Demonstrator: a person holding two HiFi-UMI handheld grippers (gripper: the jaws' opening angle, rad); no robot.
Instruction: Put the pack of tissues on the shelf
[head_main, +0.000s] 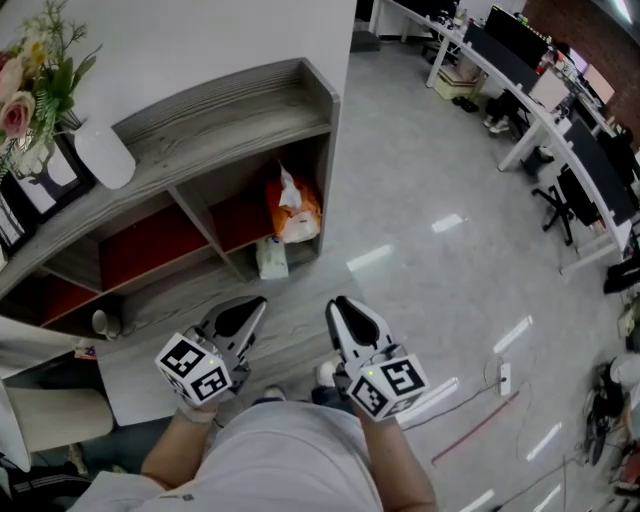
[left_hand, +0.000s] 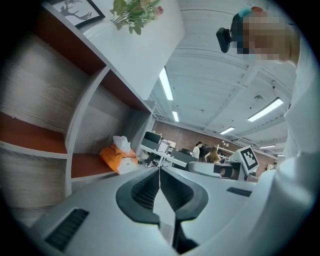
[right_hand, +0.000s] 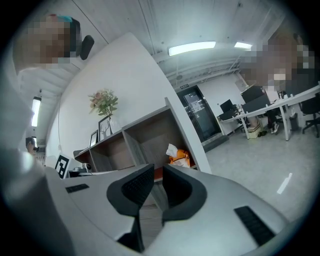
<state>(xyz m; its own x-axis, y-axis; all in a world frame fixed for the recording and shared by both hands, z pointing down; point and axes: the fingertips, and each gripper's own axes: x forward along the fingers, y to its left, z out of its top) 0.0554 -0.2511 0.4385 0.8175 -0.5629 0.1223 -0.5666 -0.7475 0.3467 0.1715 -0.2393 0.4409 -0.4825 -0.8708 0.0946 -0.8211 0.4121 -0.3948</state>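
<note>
While the tissue pack (head_main: 295, 210) sits shelved (well away), left gripper (head_main: 258, 302) fingers closed, empty, right gripper (head_main: 338, 303) barely parted, empty.

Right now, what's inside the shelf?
An orange tissue pack sits in the end compartment of the shelf, with a pale packet next to it. The top board hides the other compartments' depths.

Open-plan office: long white worktop (head_main: 535, 112) carrying dark flat monitors (head_main: 515, 35), black swivel chairs (head_main: 562, 203), fluorescent ceiling strip lights (right_hand: 192, 48), polished grey floor (head_main: 420, 200).
</note>
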